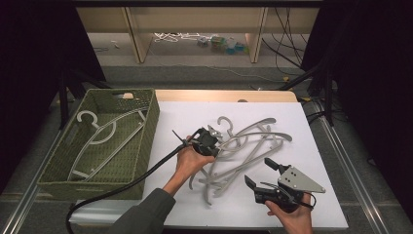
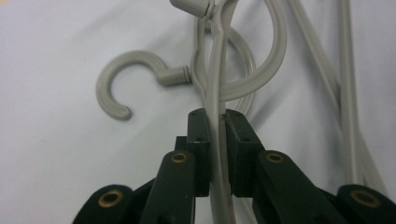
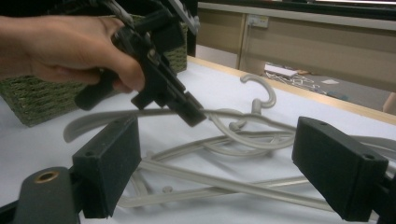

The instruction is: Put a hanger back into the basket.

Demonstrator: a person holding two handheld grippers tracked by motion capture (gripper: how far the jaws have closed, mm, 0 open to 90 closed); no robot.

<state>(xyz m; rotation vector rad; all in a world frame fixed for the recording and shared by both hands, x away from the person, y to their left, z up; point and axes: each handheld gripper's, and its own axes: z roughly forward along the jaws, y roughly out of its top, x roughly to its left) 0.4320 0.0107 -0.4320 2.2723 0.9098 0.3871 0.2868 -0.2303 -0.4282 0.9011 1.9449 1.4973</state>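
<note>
The left gripper (image 2: 215, 122) clamps a grey hanger (image 2: 215, 70) beside the green basket (image 1: 146, 131). The right gripper (image 1: 260, 171) stands apart, empty. No legible writing.

Smooth grey plastic hangers (image 1: 246, 146) — rough woven green basket (image 1: 148, 129).

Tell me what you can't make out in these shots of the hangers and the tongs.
- High view: how many hangers lie in the pile; they overlap.
- Left gripper view: the lower part of the gripped hanger, hidden behind the left tongs.
- High view: items on the floor beyond the table, too small.
- Right gripper view: basket, cut off by the hand.
</note>
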